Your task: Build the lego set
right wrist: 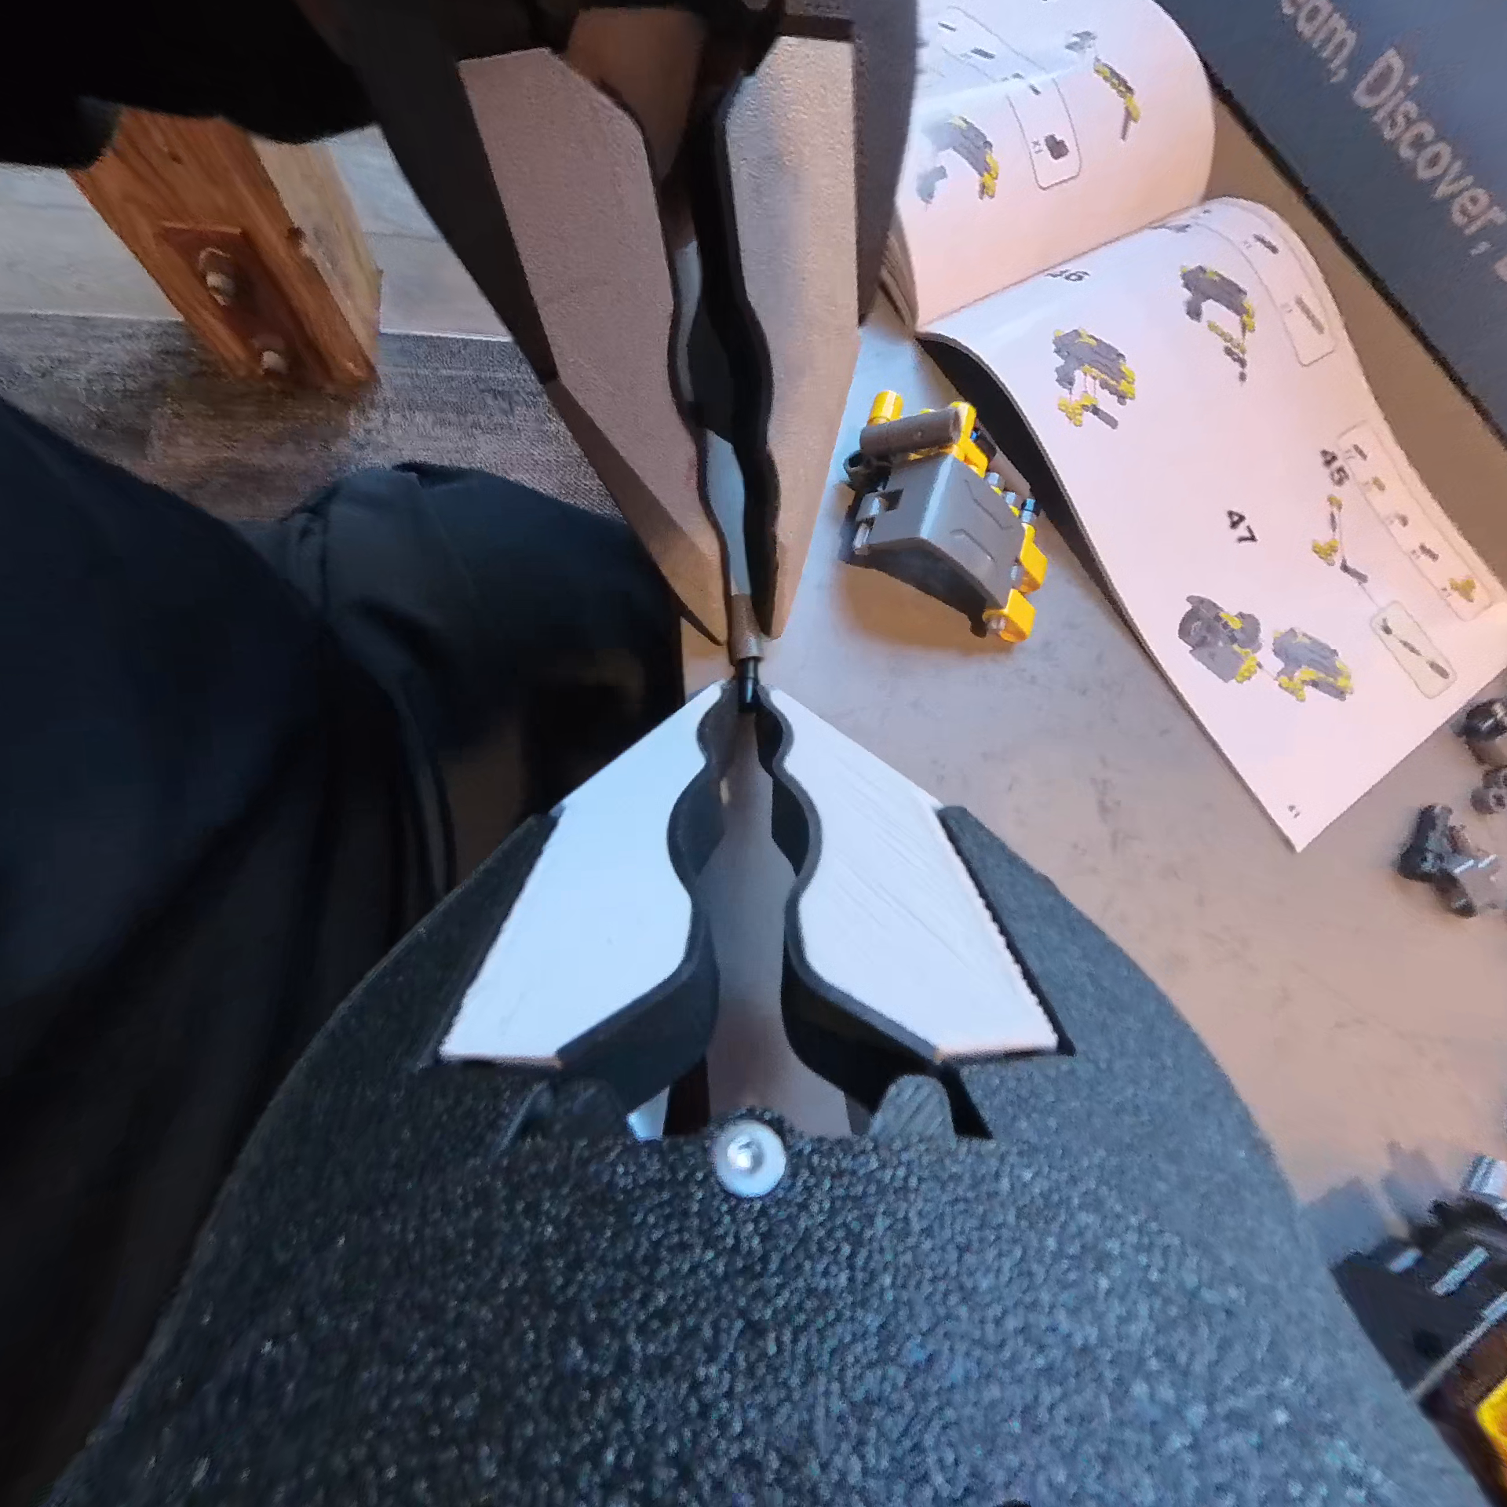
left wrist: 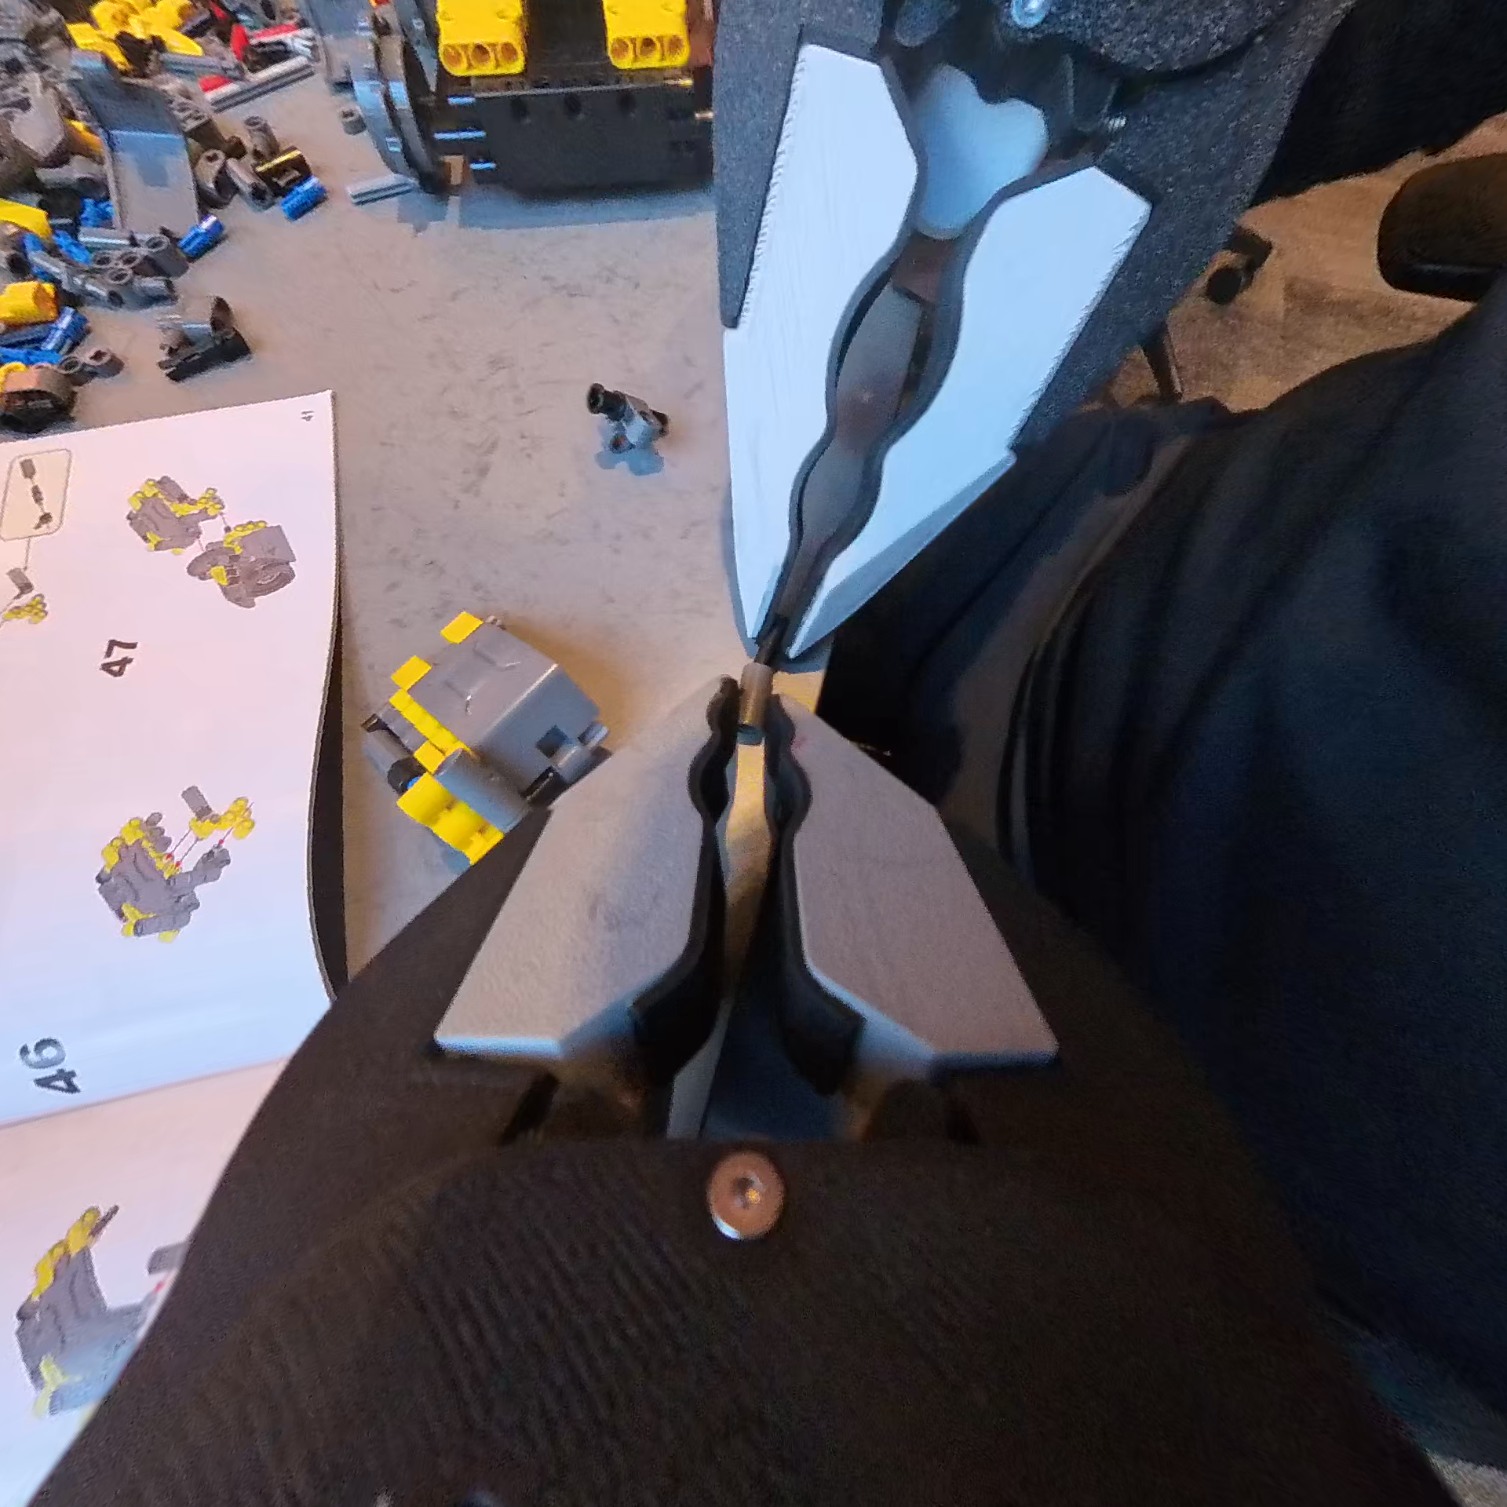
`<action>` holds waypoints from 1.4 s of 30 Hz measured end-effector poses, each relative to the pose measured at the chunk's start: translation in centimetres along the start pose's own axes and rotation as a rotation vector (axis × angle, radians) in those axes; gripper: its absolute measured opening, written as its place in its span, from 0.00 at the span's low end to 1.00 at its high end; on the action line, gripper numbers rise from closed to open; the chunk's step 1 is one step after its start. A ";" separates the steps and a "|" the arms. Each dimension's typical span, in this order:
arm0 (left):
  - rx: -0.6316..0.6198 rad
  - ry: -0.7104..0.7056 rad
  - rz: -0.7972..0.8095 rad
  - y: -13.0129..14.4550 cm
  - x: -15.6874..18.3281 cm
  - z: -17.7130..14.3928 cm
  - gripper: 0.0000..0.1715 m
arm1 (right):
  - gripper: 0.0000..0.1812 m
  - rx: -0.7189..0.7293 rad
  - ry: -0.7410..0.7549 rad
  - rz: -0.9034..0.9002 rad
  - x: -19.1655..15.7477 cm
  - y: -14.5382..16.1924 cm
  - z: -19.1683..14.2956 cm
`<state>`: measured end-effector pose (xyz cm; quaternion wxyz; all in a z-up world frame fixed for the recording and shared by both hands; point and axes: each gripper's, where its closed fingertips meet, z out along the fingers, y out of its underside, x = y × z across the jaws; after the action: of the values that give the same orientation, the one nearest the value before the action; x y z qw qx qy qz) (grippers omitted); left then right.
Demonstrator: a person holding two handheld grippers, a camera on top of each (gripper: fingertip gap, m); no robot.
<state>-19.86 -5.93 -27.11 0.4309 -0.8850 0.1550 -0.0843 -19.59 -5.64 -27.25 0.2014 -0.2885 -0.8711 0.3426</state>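
So the two tips are basically nose to nose here. The left hand-held gripper [left wrist: 749,709] is clamped on a small grey sleeve [left wrist: 752,701], and the right hand-held gripper [right wrist: 746,693] is pinched shut on a thin black pin [right wrist: 746,677]. The pin's long axis is lined up with the sleeve's bore, end to end, with the pin's tip seen right at the sleeve's mouth; whether it's already seated inside can't be told.

All of this is held right at the table [left wrist: 489,342] edge, with a dark-clothed lap [left wrist: 1223,815] just beyond, so nothing is underneath if a piece gets dropped. Just beside the tips, a grey-and-yellow brick assembly [left wrist: 489,734] is lying on the table, with an open instruction booklet [left wrist: 163,734] next to it. A small loose connector [left wrist: 628,416] is found farther out, and a heap of loose bricks [left wrist: 98,204] well apart.
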 end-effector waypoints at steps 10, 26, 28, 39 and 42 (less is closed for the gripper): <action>0.160 0.055 -0.036 -1.1 0.4 -2.0 0.03 | 0.02 0.124 -0.085 0.177 -0.3 -2.0 -0.9; 0.075 0.098 -0.029 0.2 2.0 0.0 0.03 | 0.02 0.053 -0.145 0.124 -1.7 -1.4 -0.2; 0.078 0.093 -0.029 0.1 2.0 0.2 0.03 | 0.02 0.054 -0.140 0.119 -1.7 -1.2 -0.3; 0.118 0.056 -0.068 -1.3 1.0 -0.1 0.03 | 0.02 0.108 -0.094 0.117 -0.4 -1.8 -1.2; 0.105 0.019 -0.084 -1.2 0.3 0.0 0.03 | 0.02 0.122 -0.095 0.135 0.0 -1.8 -1.4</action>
<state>-19.34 -5.38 -26.14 0.4715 -0.8660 0.1169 -0.1188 -19.45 -5.99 -25.01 0.1536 -0.3171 -0.8358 0.4210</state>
